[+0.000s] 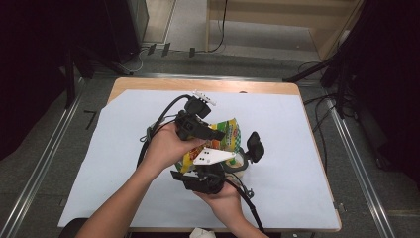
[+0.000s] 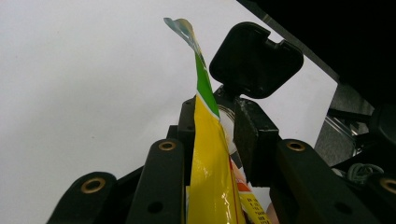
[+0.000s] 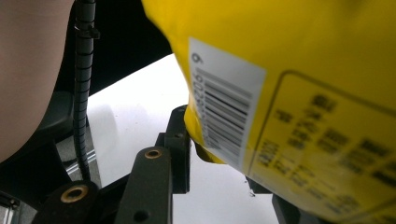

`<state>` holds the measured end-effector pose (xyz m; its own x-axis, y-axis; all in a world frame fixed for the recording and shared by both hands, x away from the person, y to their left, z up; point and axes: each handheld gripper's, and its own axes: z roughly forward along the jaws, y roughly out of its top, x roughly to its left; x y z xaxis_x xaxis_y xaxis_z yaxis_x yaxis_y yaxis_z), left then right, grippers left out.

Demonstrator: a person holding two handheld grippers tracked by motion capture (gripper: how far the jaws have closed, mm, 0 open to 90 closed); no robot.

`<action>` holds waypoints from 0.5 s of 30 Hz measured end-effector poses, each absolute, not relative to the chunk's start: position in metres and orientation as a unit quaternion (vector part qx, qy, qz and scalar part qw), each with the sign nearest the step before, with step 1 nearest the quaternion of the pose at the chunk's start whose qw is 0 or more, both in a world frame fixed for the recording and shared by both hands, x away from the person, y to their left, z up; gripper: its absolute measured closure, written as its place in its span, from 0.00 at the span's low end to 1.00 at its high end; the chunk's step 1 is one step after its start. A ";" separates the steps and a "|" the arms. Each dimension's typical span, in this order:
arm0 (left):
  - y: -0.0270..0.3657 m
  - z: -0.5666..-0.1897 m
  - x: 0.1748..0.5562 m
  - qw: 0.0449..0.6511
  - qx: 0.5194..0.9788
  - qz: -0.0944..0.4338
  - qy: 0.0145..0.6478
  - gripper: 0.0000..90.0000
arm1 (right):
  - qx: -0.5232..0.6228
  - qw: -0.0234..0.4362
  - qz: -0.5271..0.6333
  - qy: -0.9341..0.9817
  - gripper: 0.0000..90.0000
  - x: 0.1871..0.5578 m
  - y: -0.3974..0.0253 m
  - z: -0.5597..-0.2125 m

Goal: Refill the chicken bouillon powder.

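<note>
snack bag (image 1: 225, 139), yellow and green, is held above the white sheet (image 1: 297, 148) at table centre. left gripper (image 2: 212, 135) is clamped on the bag's thin edge. right gripper (image 1: 205, 181) jaws flank the bag's lower corner; closure cannot be told. likely light, soft, crinkly and slippery; grip the flat sealed edge.

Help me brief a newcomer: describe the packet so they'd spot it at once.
On the white sheet covering the table, both hands meet near the middle. Between their grippers sits the packet, held off the sheet. It is the lone bright thing there: yellow with a green top among black gear.
</note>
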<state>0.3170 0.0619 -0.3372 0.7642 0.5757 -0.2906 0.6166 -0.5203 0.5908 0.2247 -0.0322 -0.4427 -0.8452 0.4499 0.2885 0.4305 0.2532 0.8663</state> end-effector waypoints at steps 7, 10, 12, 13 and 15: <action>0.062 -0.338 0.317 0.352 0.870 -0.030 0.343 0.82 | 0.278 0.009 0.544 0.791 0.76 0.225 -0.032 -0.443; 0.062 -0.338 0.317 0.352 0.870 -0.030 0.343 0.82 | 0.278 0.009 0.544 0.792 0.76 0.225 -0.032 -0.443; 0.062 -0.338 0.317 0.351 0.871 -0.030 0.343 0.82 | 0.277 0.009 0.544 0.792 0.76 0.225 -0.032 -0.443; 0.062 -0.338 0.317 0.351 0.871 -0.030 0.343 0.82 | 0.277 0.009 0.544 0.792 0.76 0.225 -0.032 -0.443; 0.062 -0.338 0.317 0.351 0.871 -0.030 0.343 0.82 | 0.277 0.009 0.544 0.792 0.76 0.225 -0.032 -0.443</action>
